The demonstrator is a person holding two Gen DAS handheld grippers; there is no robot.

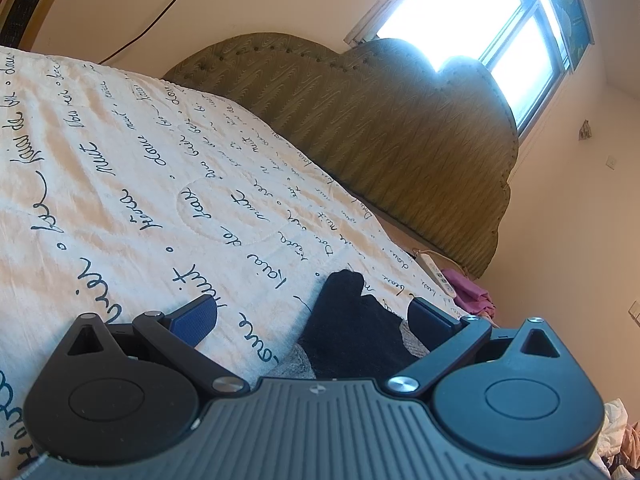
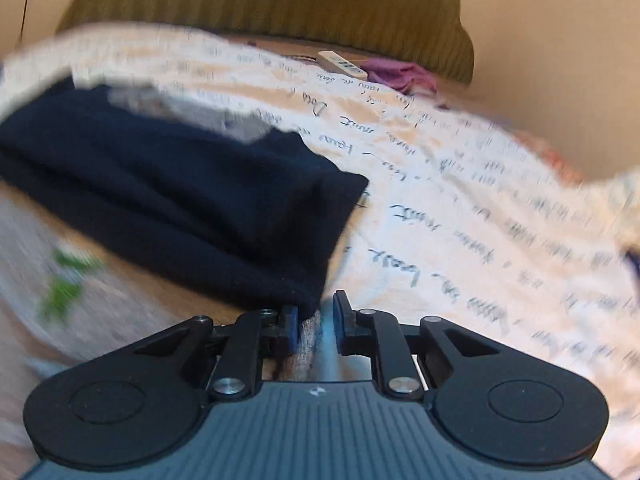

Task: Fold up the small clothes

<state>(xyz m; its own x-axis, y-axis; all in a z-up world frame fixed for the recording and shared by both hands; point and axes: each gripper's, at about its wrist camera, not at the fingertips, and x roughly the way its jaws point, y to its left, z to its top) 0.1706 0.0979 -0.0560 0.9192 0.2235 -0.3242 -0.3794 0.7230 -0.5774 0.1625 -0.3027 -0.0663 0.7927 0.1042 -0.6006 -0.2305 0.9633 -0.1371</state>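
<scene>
A small dark navy garment [image 2: 192, 196] lies on a grey garment [image 2: 80, 312] with green marks, on the white quilt with black script [image 2: 460, 208]. My right gripper [image 2: 316, 320] is nearly closed with the grey cloth's edge and the navy corner between its pads. That view is motion-blurred. In the left wrist view the navy garment [image 1: 352, 332] lies between the wide-apart blue pads of my left gripper [image 1: 312, 320], which is open and empty just above the quilt [image 1: 140, 160].
A green upholstered headboard [image 1: 400, 128] stands at the far side of the bed. A white remote [image 2: 342, 65] and pink cloth [image 2: 400, 74] lie near it. A bright window [image 1: 480, 20] is beyond. More clothes [image 1: 616, 440] pile at lower right.
</scene>
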